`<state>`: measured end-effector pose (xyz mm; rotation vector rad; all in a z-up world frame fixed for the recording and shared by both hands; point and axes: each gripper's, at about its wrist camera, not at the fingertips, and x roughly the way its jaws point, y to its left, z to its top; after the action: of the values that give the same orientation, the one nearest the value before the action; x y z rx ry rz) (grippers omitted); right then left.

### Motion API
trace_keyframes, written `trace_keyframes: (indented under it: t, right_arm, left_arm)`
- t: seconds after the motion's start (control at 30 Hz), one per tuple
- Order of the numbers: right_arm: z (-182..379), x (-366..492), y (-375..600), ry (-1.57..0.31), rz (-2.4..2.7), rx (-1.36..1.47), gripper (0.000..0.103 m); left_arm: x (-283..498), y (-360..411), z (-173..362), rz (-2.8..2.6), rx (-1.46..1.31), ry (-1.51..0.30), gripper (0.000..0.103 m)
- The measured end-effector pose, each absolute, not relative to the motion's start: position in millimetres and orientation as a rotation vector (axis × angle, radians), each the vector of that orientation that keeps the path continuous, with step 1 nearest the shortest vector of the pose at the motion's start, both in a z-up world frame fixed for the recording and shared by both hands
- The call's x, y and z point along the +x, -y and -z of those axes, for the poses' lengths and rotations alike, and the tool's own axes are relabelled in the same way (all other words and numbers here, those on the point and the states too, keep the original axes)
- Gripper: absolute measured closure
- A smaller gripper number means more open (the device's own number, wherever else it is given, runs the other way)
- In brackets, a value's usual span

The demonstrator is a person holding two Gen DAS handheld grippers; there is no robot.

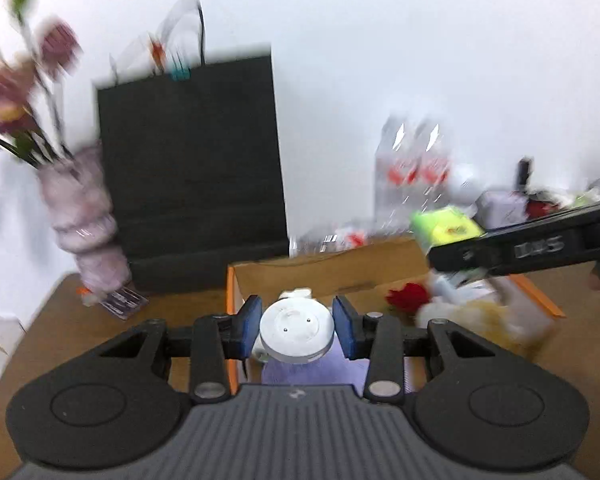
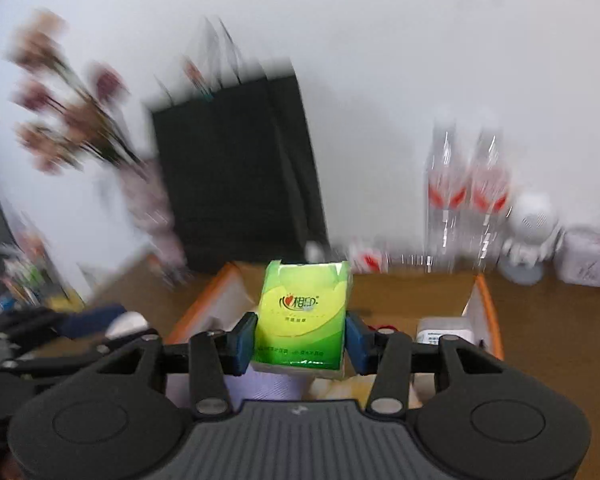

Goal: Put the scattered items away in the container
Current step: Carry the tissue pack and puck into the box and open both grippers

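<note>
1. The container is an open cardboard box (image 2: 485, 296) with orange edges, sitting on the brown counter (image 1: 188, 320) just past both claws. Inside I can make out something red (image 1: 407, 297), a pale yellow thing (image 1: 480, 316), a white boxy item (image 2: 444, 330) on the right and a lilac surface (image 1: 316, 372) at the near end. All pretty blurry.
2. The green tissue pack (image 2: 306, 316) has printed writing on the front, but it's too smeared to read.
3. Right claw (image 2: 302, 338) is partly closed, pads squeezing the tissue pack from both sides, held over the box's near end.
4. Left claw (image 1: 298, 328) is also partly closed, clamped on a round white disc-shaped gadget (image 1: 297, 330), held over the box's left near corner.
5. Further back: a black paper bag (image 1: 192, 168) against the wall, a vase of flowers (image 1: 80, 220) to its left, clear bottles with red labels (image 2: 464, 192) on the right, and a little white robot figure (image 2: 530, 228).
</note>
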<state>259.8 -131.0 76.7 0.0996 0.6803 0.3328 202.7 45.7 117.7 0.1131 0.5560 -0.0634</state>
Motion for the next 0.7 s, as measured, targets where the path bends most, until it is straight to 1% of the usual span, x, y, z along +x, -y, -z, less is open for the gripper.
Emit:
trace_keyframes:
  t: [0.13,0.17,0.2,0.23,0.3,0.33,0.37,0.4,0.43,0.5,0.53,0.57,0.6,0.7]
  right_arm:
    - [-27,334,119,-0.891,-0.313,0.093,0.058]
    - [-13,345,116,-0.941,-0.311,0.098,0.055]
    - [-2,349,112,-0.975,-0.311,0.113,0.055]
    - [5,353,109,-0.994,-0.325,0.128,0.055]
    - [9,356,106,-1.012,-0.33,0.128,0.048]
    - [6,354,107,-1.017,-0.315,0.129,0.047]
    - [1,350,110,-1.011,-0.308,0.141,0.042]
    - [-8,343,115,-0.995,-0.304,0.161,0.034]
    - [-18,334,120,-0.967,-0.298,0.177,0.03]
    - [-42,305,131,-0.888,-0.296,0.171,0.021]
    - [-53,289,136,-0.848,-0.294,0.154,0.018]
    - [-61,274,140,-0.814,-0.286,0.138,0.012]
    - [-66,260,144,-0.789,-0.268,0.123,0.01]
    - [-69,227,153,-0.768,-0.179,0.105,0.01]
  left_arm:
    - [260,-49,-60,0.057,0.171,-0.736,0.063]
    - [265,-47,-51,0.069,0.19,-0.752,0.062]
    - [265,-45,-45,0.076,0.206,-0.735,0.06]
    - [265,-42,-42,0.078,0.222,-0.715,0.053]
    - [262,-37,-45,0.058,0.271,-0.705,0.042]
    - [258,-37,-52,0.05,0.268,-0.686,0.034]
    - [250,-40,-61,0.054,0.239,-0.667,0.026]
    - [240,-43,-71,0.056,0.2,-0.655,0.022]
    - [228,-47,-81,0.048,0.158,-0.641,0.019]
    - [203,-52,-96,0.032,0.081,-0.627,0.01]
    - [190,-53,-100,0.03,0.046,-0.631,0.003]
    - [179,-54,-103,0.029,0.014,-0.638,0.002]
    - [172,-55,-104,0.028,-0.01,-0.649,0.002]
    - [142,-59,-101,-0.009,-0.06,-0.676,0.0]
